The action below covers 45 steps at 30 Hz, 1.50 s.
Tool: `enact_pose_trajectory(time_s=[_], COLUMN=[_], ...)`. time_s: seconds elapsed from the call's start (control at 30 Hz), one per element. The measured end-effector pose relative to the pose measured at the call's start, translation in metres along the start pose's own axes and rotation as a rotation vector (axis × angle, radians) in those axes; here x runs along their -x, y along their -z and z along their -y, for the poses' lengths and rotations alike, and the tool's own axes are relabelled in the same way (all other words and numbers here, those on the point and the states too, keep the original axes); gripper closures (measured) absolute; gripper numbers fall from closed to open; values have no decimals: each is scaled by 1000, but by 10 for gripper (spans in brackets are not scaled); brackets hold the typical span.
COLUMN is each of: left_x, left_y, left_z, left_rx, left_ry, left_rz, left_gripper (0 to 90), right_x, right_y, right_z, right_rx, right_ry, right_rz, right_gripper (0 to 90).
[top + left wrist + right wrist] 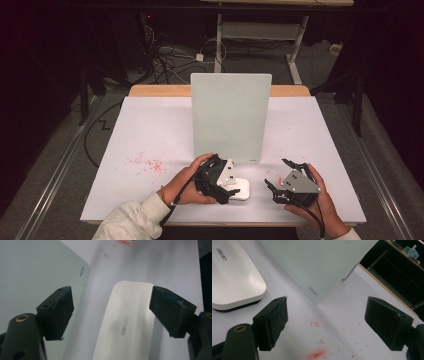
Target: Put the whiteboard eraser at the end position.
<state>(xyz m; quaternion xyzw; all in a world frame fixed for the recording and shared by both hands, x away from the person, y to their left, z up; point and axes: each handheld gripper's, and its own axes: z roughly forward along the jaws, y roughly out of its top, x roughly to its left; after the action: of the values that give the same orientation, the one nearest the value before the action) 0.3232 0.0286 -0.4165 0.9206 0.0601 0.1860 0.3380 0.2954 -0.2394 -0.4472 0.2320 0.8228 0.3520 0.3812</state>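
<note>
Your left gripper (pixel 227 186) is hovering low at the near edge of the table, its jaws spread wide to either side of a white eraser (pixel 240 189) that is lying flat on the white table (pixel 150 130). In the left gripper view, that eraser (pixel 127 322) is showing its grey "deli" lettering in the gap between the pads, and neither pad (pixel 58 312) is touching it. Your left hand (pixel 187 182) is wrapping the gripper's body, with a pale sleeve (pixel 132 220) coming in from the bottom edge.

Just to the right, your right gripper (pixel 280 180) is resting near the table's front, jaws likewise standing well apart and closing on nothing, with your right hand (pixel 320 205) cupping it from behind. In the right gripper view, you are looking over bare tabletop between the pads, where red smudges (pixel 317 353) are marking the surface; the eraser (pixel 234 280) is lying off to the left, its dark underside showing along the edge.

Just beyond both grippers, a pale green-white board (pixel 231 117) is standing upright across the middle of the table, its lower corner carrying the same small brand mark (pixel 313 290). More red specks (pixel 147 164) are scattered on the table to the left of the board. Farther off, past the wooden far edge, cables (pixel 165 55) are trailing across the dark floor beneath a white desk frame (pixel 260 32).
</note>
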Motion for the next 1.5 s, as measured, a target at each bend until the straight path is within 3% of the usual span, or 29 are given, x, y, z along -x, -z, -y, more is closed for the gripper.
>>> enact_pose_trajectory(time_s=[0.3,0.47,0.7,1.5], left_x=[-3,-7,-10,-28], left_y=[10,17,24,56], left_z=[7,10,20,51], left_rx=[79,115,106,138], left_ry=[42,58,39,130], left_rz=[-121,-157,-248,-378], left_gripper=[184,177,177,177], right_x=[-1,-3,-3,6], right_y=[1,1,2,9], right_z=[-1,-2,-4,-4], right_rx=[4,8,18,55], right_ry=[2,5,6,-31], right_rz=[-3,-7,-4,33], right_gripper=[194,194,194,194])
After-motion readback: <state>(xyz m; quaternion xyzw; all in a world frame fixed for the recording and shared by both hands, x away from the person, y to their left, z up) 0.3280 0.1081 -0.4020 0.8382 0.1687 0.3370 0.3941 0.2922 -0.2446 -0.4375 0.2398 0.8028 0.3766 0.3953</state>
